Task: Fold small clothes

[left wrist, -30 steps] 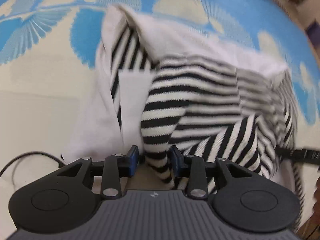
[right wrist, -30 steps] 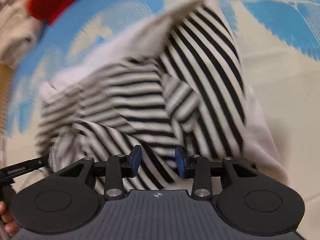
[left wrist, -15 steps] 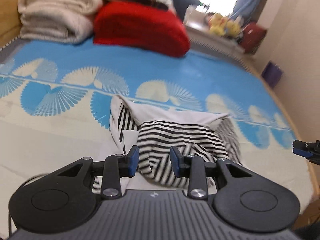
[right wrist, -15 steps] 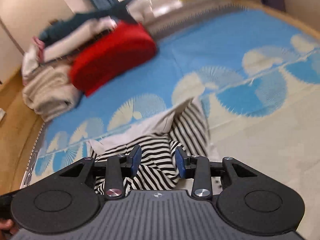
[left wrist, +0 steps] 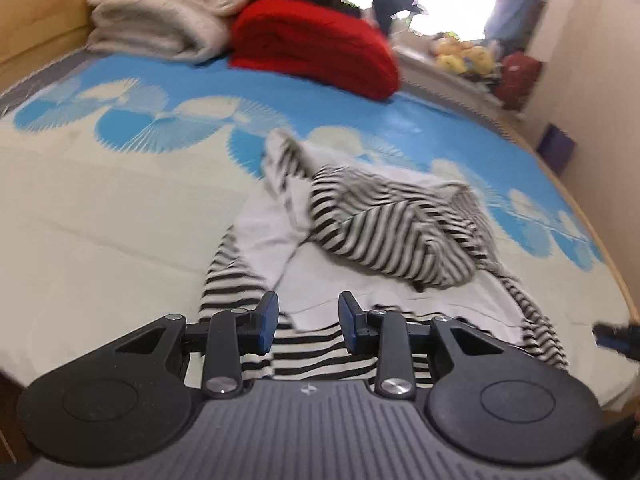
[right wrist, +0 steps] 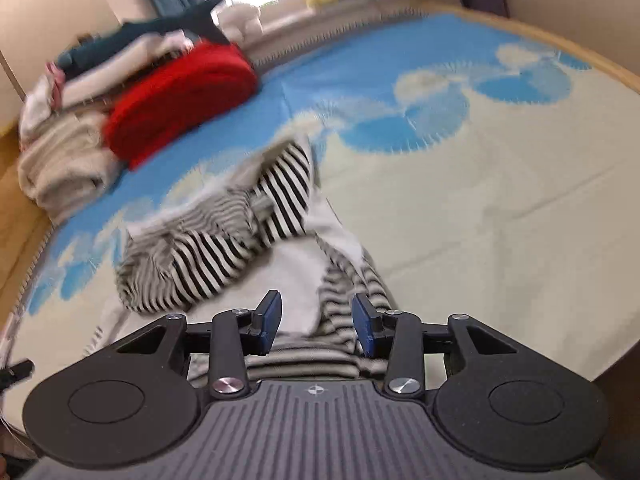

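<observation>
The left hand-held gripper has its two blue pads spread apart. Nothing is pinched between them. Striped cloth shows in the gap, but it lies lower down on the bed and the pads do not press on it.

The right hand-held gripper is spread too, and its pads hold nothing. The cloth seen between them is loose.

The task's thing is the striped garment, a small piece of clothing with black and white stripes and plain white parts. It lies crumpled on the bed, just past both grippers. The near edge sits under the fingertips. The striped part is bunched in a heap in the middle, and a white flap sticks up at the far end. In the right wrist view the striped garment has its heap to the left and a striped strip running down toward the pads.

The bed cover is cream near the grippers and bright blue with pale fan shapes farther off (the picture is a bit blurry).

At the far end of the bed sits a red cushion. Beside it is a pile of cream blankets. Yellow soft toys sit by the bright window.

At the right edge of the left wrist view, a tip of the other gripper peeks in.
</observation>
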`<state>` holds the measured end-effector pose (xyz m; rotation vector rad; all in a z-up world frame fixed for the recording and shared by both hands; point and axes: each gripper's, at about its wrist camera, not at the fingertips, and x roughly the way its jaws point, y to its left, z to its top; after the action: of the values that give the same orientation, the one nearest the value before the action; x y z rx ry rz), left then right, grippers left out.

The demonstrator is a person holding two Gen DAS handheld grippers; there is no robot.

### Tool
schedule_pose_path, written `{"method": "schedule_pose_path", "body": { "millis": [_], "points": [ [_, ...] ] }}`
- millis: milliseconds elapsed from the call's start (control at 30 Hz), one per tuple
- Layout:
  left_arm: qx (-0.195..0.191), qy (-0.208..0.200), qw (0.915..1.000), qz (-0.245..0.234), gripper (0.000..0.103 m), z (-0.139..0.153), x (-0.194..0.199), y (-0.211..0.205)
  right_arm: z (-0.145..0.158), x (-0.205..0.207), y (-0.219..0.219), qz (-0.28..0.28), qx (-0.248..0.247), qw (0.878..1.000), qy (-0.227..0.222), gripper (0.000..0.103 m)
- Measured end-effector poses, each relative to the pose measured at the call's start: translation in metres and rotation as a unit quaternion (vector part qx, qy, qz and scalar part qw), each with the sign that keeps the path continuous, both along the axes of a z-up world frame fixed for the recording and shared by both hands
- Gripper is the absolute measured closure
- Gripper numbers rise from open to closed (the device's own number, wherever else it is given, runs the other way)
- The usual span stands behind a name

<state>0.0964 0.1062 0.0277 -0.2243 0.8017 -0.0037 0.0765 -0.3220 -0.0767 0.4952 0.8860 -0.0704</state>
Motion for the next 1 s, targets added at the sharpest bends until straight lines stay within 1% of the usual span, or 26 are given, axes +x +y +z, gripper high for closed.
{"method": "schedule_pose_path", "body": {
  "millis": [33, 133, 200, 233, 267, 333, 400, 433, 500, 633, 700, 800, 900, 933, 1000],
  "points": [
    [-0.009, 0.011, 0.9999, 0.009, 0.066, -0.002, 0.003, 0.004, -0.003, 0.001, -0.001, -0.002, -0.002, 1.000, 0.010, 0.061],
    [-0.036, 0.052, 0.9974, 0.035, 0.063, -0.015, 0.016, 0.014, -0.018, 0.005, -0.006, -0.008, 0.032, 0.998, 0.047, 0.058],
    [-0.040, 0.080, 0.9947, 0.052, 0.055, -0.026, 0.021, 0.020, -0.031, 0.008, -0.005, -0.014, 0.030, 0.996, 0.077, 0.055],
    [-0.041, 0.097, 0.9927, 0.058, 0.048, -0.034, 0.023, 0.022, -0.036, 0.007, -0.003, -0.015, 0.028, 0.996, 0.087, 0.054],
    [-0.043, 0.111, 0.9910, 0.062, 0.045, -0.039, 0.026, 0.022, -0.041, 0.008, -0.001, -0.016, 0.029, 0.995, 0.098, 0.052],
    [-0.040, 0.136, 0.9878, 0.065, 0.044, -0.052, 0.029, 0.024, -0.052, 0.011, 0.001, -0.014, 0.030, 0.992, 0.121, 0.049],
    [-0.034, 0.151, 0.9860, 0.064, 0.041, -0.062, 0.029, 0.024, -0.061, 0.014, 0.003, -0.012, 0.019, 0.989, 0.143, 0.047],
    [-0.030, 0.154, 0.9855, 0.064, 0.038, -0.066, 0.028, 0.025, -0.065, 0.014, 0.004, -0.011, 0.014, 0.988, 0.152, 0.047],
    [-0.025, 0.164, 0.9834, 0.073, 0.036, -0.072, 0.027, 0.028, -0.073, 0.016, 0.005, -0.007, 0.007, 0.986, 0.164, 0.046],
    [-0.044, 0.181, 0.9790, 0.084, 0.036, -0.080, 0.028, 0.030, -0.089, 0.018, 0.010, -0.005, -0.001, 0.981, 0.196, 0.045],
    [-0.047, 0.193, 0.9766, 0.083, 0.036, -0.087, 0.029, 0.027, -0.094, 0.019, 0.013, 0.001, 0.001, 0.980, 0.201, 0.045],
    [-0.050, 0.207, 0.9736, 0.083, 0.036, -0.096, 0.030, 0.020, -0.095, 0.019, 0.019, 0.013, -0.014, 0.979, 0.201, 0.045],
    [-0.035, 0.211, 0.9728, 0.090, 0.038, -0.105, 0.029, 0.017, -0.094, 0.019, 0.021, 0.018, -0.022, 0.979, 0.200, 0.046],
    [-0.031, 0.209, 0.9734, 0.089, 0.040, -0.105, 0.029, 0.017, -0.094, 0.019, 0.022, 0.019, -0.023, 0.979, 0.200, 0.048],
    [-0.021, 0.204, 0.9754, 0.081, 0.067, -0.104, 0.027, 0.015, -0.093, 0.019, 0.023, 0.026, -0.019, 0.980, 0.196, 0.065]
  ]
}}
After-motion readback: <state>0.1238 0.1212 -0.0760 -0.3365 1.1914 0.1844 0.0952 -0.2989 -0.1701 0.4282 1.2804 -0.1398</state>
